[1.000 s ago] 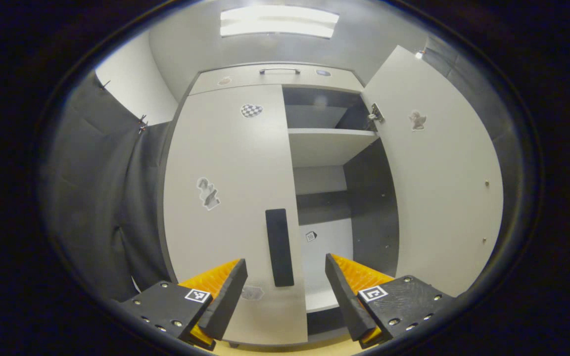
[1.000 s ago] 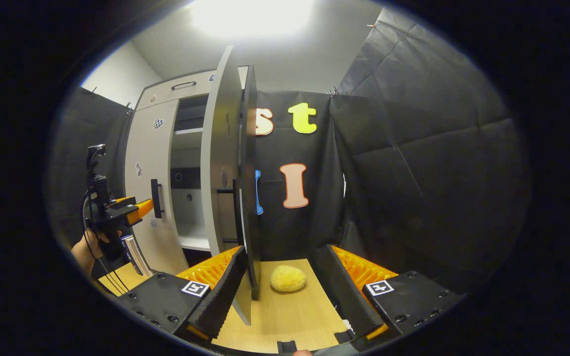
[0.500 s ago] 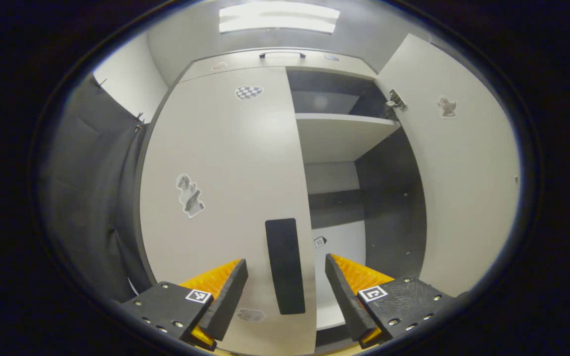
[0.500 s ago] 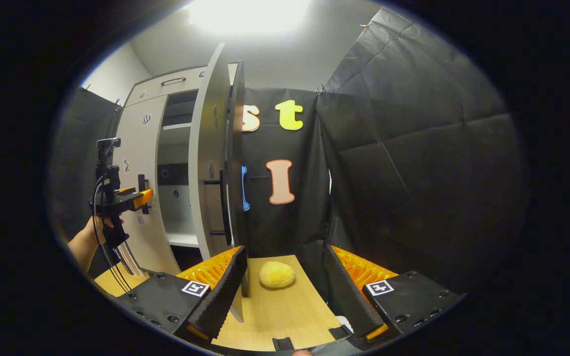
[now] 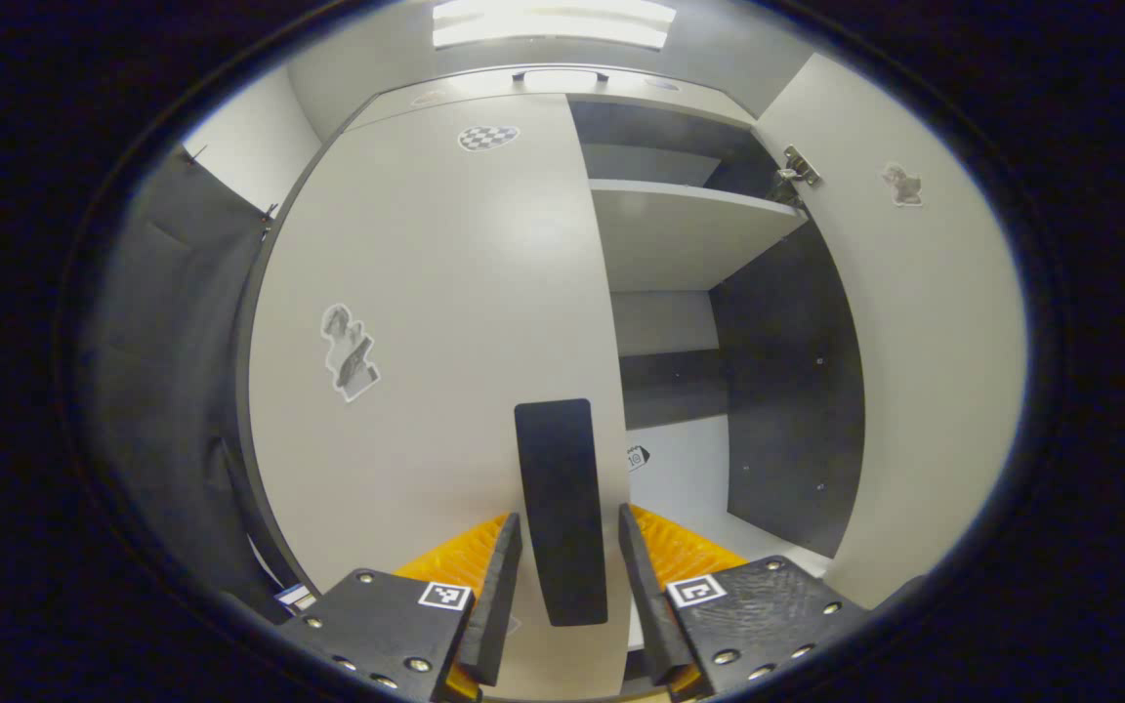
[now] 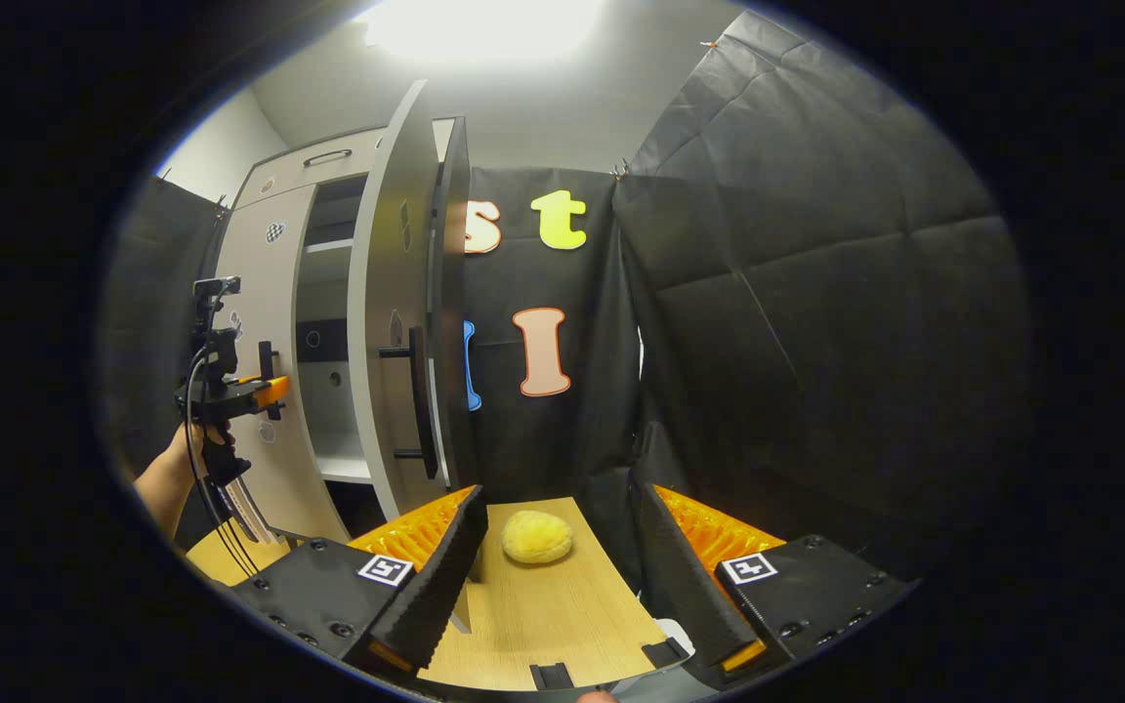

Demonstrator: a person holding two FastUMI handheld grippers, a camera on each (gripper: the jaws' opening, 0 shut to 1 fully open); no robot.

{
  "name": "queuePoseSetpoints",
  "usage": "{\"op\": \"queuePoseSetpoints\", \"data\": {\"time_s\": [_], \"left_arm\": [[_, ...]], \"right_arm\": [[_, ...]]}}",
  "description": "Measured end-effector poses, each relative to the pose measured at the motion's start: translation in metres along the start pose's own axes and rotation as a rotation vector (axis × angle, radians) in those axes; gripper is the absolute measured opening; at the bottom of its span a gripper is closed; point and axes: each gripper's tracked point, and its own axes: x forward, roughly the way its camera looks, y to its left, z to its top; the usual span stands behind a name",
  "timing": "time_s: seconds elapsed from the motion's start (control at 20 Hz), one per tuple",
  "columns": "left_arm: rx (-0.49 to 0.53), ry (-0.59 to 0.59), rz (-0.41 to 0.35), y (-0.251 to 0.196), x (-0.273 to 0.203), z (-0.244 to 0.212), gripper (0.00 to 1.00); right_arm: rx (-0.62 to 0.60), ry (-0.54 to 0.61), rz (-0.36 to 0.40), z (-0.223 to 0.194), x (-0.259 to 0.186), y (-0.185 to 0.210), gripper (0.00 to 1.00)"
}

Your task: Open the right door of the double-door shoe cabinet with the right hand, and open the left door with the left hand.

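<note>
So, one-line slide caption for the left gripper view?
Left claw straddles closed left door's handle; right door open.

Left hand-held gripper [image 5: 569, 605]: black finger blocks dotted with silver screws, each wearing a square black-and-white marker, ribbed panels behind. Right hand-held gripper [image 6: 553, 576], same build. In the right gripper view, black cables trail below the far unit.

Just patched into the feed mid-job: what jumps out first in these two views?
The shoe cabinet stands half open: right door swung wide, left door shut. The left claw straddles the left door's black handle, fingers not yet touching. A yellow sponge-like lump lies on the floor before the open right claw.
</note>
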Motion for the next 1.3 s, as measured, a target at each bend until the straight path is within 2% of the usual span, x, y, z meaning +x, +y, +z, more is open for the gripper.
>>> {"op": "queuePoseSetpoints", "data": {"time_s": [0.05,0.25,0.5,0.6,0.65,1.3], "left_arm": [[-0.007,0.001,-0.006,-0.002,-0.001,-0.003,0.39],[-0.075,0.028,-0.001,-0.002,-0.001,-0.004,0.28],[-0.086,0.046,-0.004,0.000,-0.008,-0.004,0.13],[-0.096,0.049,-0.012,0.001,-0.012,-0.003,0.15],[-0.094,0.049,-0.013,0.002,-0.014,-0.003,0.15],[-0.104,0.066,-0.019,0.006,-0.023,-0.003,0.15]], "right_arm": [[0.003,0.001,0.005,0.000,0.001,0.000,0.99],[-0.003,0.004,0.034,0.000,0.002,0.004,0.99],[-0.010,-0.009,0.059,0.004,0.005,0.000,0.99],[-0.001,-0.007,0.072,0.003,0.004,0.001,0.95],[0.003,-0.007,0.076,0.003,0.004,0.001,0.99],[-0.006,-0.013,0.176,0.001,-0.005,0.031,0.98]]}}
